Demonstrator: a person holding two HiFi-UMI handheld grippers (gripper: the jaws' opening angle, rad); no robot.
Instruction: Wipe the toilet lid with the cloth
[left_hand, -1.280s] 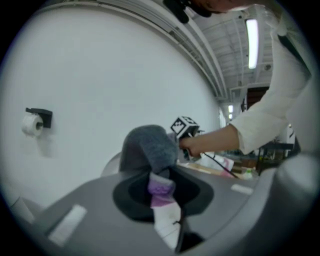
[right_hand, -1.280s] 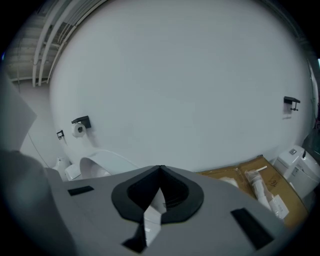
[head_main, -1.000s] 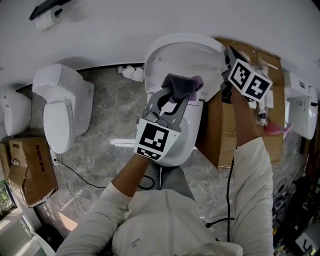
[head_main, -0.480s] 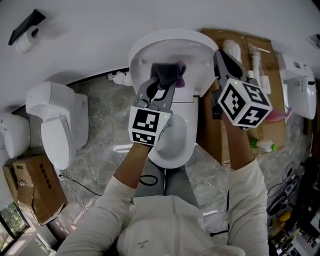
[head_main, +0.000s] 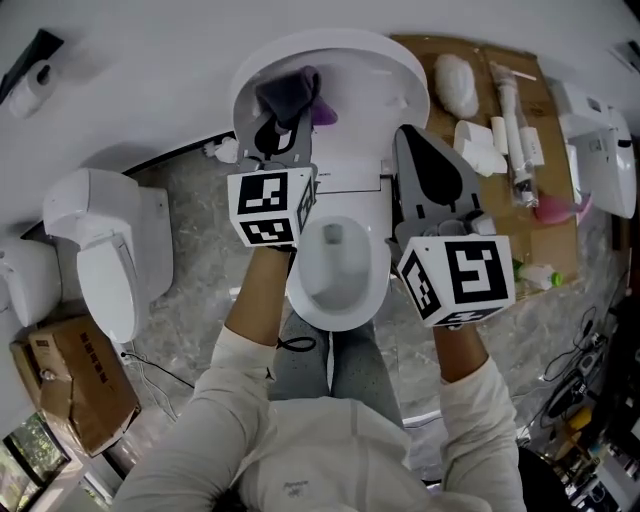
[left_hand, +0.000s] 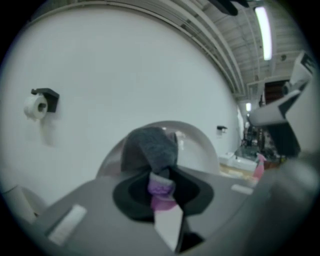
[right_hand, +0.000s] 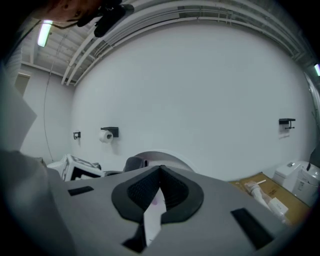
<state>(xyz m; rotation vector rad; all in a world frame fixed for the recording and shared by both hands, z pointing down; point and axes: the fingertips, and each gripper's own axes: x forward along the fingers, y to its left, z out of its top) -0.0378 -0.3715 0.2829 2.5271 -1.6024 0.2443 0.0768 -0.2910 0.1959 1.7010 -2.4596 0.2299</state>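
Observation:
The white toilet has its lid (head_main: 350, 60) raised against the wall above the open bowl (head_main: 335, 265). My left gripper (head_main: 285, 125) is shut on a grey and purple cloth (head_main: 290, 92), which lies against the upper left of the lid's inner face. In the left gripper view the cloth (left_hand: 150, 147) bulges from the left gripper (left_hand: 162, 175) in front of the lid (left_hand: 200, 142). My right gripper (head_main: 410, 135) is shut and empty, to the right of the bowl and off the lid. In the right gripper view the right gripper (right_hand: 160, 169) points at the lid (right_hand: 172, 159).
A second toilet (head_main: 110, 240) stands to the left. Flattened cardboard (head_main: 500, 60) with white parts and a pink spray bottle (head_main: 555, 210) lies to the right. A toilet paper holder (head_main: 35, 65) hangs on the wall; a cardboard box (head_main: 70, 380) sits lower left.
The left gripper has carried the cloth up and to the left across the lid. The right gripper has drawn back from the lid's right edge to beside the bowl.

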